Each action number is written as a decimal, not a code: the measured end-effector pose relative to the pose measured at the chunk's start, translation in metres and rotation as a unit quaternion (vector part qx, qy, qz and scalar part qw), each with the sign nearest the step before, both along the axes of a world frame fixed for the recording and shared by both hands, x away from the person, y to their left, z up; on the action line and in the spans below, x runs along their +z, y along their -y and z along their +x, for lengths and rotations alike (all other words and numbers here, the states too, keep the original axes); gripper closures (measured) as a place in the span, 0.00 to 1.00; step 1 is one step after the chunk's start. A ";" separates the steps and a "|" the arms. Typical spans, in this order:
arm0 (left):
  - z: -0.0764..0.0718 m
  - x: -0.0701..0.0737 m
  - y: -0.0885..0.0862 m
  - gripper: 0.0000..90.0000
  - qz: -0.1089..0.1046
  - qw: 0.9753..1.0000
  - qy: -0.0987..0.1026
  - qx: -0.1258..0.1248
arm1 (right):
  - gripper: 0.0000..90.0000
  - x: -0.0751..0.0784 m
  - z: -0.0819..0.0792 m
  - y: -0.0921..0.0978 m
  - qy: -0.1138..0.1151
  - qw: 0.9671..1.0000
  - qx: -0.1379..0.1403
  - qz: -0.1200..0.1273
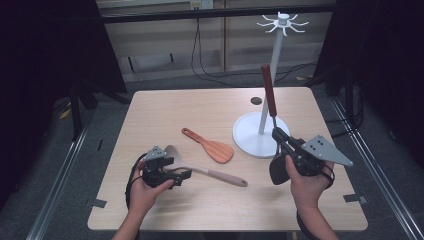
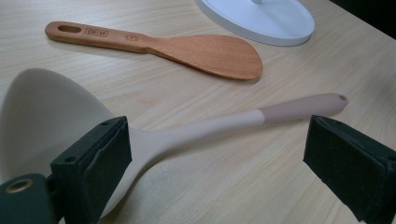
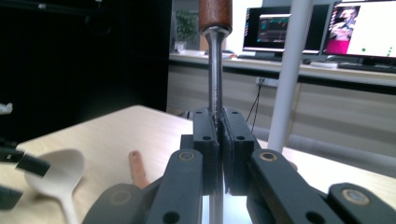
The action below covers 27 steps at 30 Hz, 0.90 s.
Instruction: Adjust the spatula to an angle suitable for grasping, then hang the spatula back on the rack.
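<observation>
Fingers [image 3: 205, 140] of the right gripper [image 3: 218, 140] are squeezing tight on the thin metal stem of the dark turner [image 1: 278, 169]. In the high view this gripper [image 1: 276, 134] is sitting at the lower right of the frame, and the turner's red-brown handle [image 1: 268, 89] is sticking up toward the top while its dark flat end is hanging down by the hand.

Now going from big to small. The counter [image 1: 210, 210] is filling the middle of the high view, pale and wooden. The white stand [image 1: 252, 134] is standing on it right of the middle, with its round base lying flat and its tall pole [image 1: 274, 65] reaching up to small hooks near the top of the frame. The beige spoon [image 1: 210, 172] is lying flat at the lower middle, its bowl toward the left and its handle pointing right. The brown wooden paddle [image 1: 212, 147] is lying just above it, between the spoon and the white base.

The left gripper [image 1: 182, 176] is resting at the lower left of the high view. In the left gripper view its fingers [image 2: 95, 163] are spread wide apart, one on each side of the spoon's [image 2: 196, 133] neck, and not pinching it.
</observation>
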<state>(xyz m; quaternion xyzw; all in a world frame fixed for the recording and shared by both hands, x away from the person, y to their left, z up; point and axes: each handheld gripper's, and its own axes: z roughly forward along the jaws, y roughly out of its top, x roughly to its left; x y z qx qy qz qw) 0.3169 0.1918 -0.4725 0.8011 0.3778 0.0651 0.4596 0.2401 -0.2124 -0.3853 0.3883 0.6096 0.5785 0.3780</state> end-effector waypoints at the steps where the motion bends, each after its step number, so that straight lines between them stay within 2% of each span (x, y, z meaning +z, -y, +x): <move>1: 0.000 0.000 0.000 0.08 0.001 1.000 0.001 0.000 | 0.95 0.001 0.000 0.000 0.007 1.000 -0.001 0.001; 2: 0.000 0.000 0.000 0.08 0.000 1.000 0.001 0.000 | 0.95 0.002 0.000 0.000 0.010 1.000 -0.002 -0.003; 8: 0.000 -0.001 0.000 0.08 0.004 1.000 0.001 -0.002 | 0.95 0.009 0.000 0.000 0.026 0.999 -0.018 0.007; 17: 0.001 0.000 0.000 0.08 -0.002 1.000 0.003 0.000 | 0.95 0.018 0.001 0.002 0.052 0.998 -0.034 0.023; 19: 0.001 0.000 0.000 0.09 0.005 1.000 0.001 0.001 | 0.95 0.019 0.002 0.003 0.055 0.998 -0.038 0.022; 27: 0.001 0.000 0.001 0.09 0.003 1.000 0.003 -0.004 | 0.95 0.020 0.005 -0.001 0.073 0.995 -0.064 0.029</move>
